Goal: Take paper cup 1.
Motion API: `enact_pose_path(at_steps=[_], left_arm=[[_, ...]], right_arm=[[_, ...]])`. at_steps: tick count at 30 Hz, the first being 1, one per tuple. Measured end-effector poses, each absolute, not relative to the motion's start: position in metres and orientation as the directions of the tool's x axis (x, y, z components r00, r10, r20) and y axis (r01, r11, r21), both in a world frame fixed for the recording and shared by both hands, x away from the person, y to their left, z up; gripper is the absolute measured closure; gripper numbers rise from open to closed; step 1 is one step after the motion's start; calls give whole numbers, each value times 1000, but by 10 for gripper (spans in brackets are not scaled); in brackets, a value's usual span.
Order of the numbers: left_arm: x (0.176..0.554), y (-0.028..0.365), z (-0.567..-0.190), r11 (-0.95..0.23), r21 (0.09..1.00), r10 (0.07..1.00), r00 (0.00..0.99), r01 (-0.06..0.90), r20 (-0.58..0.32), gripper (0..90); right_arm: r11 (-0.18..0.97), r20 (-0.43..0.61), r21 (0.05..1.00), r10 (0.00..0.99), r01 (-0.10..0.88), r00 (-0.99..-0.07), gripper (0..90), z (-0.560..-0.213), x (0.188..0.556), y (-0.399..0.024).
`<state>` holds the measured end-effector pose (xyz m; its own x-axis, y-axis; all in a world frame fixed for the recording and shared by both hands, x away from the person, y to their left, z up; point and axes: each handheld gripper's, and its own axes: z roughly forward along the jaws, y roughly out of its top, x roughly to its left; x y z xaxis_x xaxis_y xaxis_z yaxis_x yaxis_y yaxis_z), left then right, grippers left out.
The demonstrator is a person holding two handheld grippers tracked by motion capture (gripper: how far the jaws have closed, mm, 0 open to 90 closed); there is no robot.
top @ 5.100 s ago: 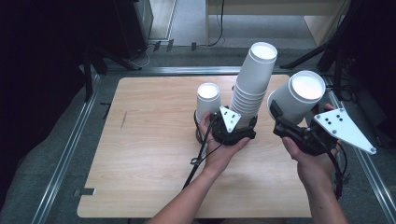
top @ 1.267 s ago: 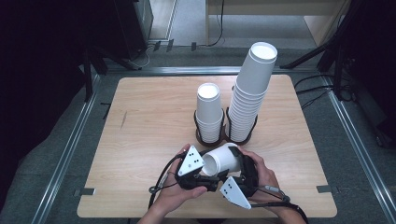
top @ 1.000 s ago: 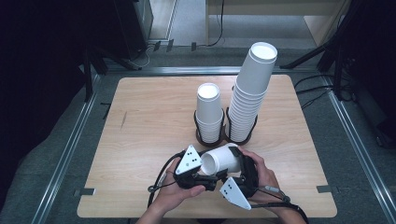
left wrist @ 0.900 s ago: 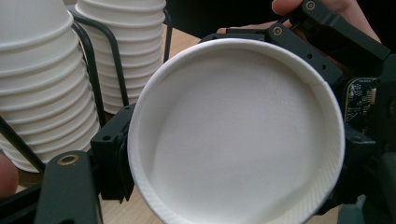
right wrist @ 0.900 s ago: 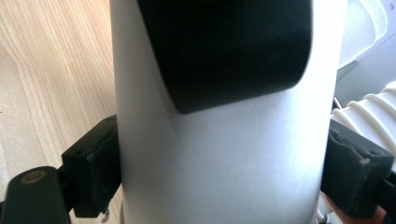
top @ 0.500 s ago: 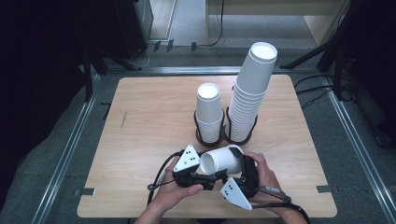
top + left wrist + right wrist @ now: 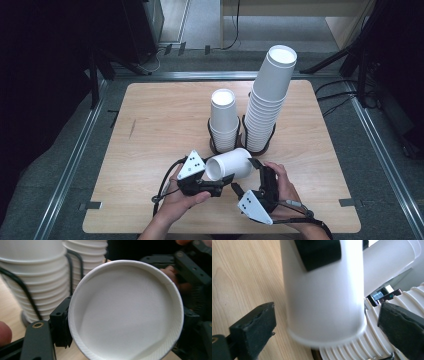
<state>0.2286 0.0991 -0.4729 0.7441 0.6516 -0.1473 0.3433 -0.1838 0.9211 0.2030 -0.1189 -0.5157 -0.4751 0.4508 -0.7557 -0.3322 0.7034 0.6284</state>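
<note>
Two cup stacks (image 7: 250,112) stand just behind the cup (image 7: 231,164) the left gripper (image 7: 215,186) fingers pinch; right gripper (image 7: 244,176) fingers just spread clear.

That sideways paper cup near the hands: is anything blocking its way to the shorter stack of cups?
Nothing visible blocks it. The paper cup lies sideways, pinched at its rim by the left gripper, just in front of the shorter stack. The right gripper has just been opening, its fingers off the cup.
</note>
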Motion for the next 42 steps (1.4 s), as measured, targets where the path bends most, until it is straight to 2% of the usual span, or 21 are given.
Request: enact_pose_path(at_steps=[8, 13, 16, 17, 18, 25, 28, 29, 32, 33, 42], left_arm=[[229, 110, -468, -113, 943, 680, 716, 314, -157, 223], [225, 116, -464, -40, 961, 689, 704, 274, -172, 222], [224, 119, -462, -13, 968, 692, 702, 250, -172, 221], [224, 119, -462, -13, 968, 692, 702, 250, -172, 220], [224, 121, -462, 6, 972, 689, 704, 235, -174, 221], [219, 119, -462, 60, 989, 708, 693, 137, -139, 220], [218, 120, -462, 69, 989, 713, 687, 127, -138, 220], [218, 120, -462, 77, 989, 714, 685, 127, -144, 220], [219, 121, -463, 105, 988, 715, 682, 114, -154, 220], [220, 120, -465, 123, 986, 706, 689, 113, -167, 220], [219, 117, -471, 156, 985, 733, 659, 80, -170, 220]], right_arm=[[662, -682, 700, 511, -268, -523, 0, -514, 203, -119], [519, -505, 841, 647, -154, -572, 0, -509, 205, -124], [385, -334, 922, 728, -47, -599, 0, -505, 207, -126], [385, -334, 922, 728, -47, -599, 0, -505, 207, -126], [315, -249, 949, 756, 3, -605, 13, -502, 208, -127], [166, -49, 978, 773, 127, -632, 47, -488, 207, -127], [88, 40, 981, 778, 172, -627, 60, -482, 207, -129], [26, 117, 976, 774, 215, -622, 60, -478, 207, -131], [9, 161, 965, 771, 263, -616, 54, -475, 208, -132], [-17, 219, 947, 761, 320, -610, 36, -473, 209, -131], [-166, 417, 882, 710, 440, -567, 14, -466, 208, -128]])
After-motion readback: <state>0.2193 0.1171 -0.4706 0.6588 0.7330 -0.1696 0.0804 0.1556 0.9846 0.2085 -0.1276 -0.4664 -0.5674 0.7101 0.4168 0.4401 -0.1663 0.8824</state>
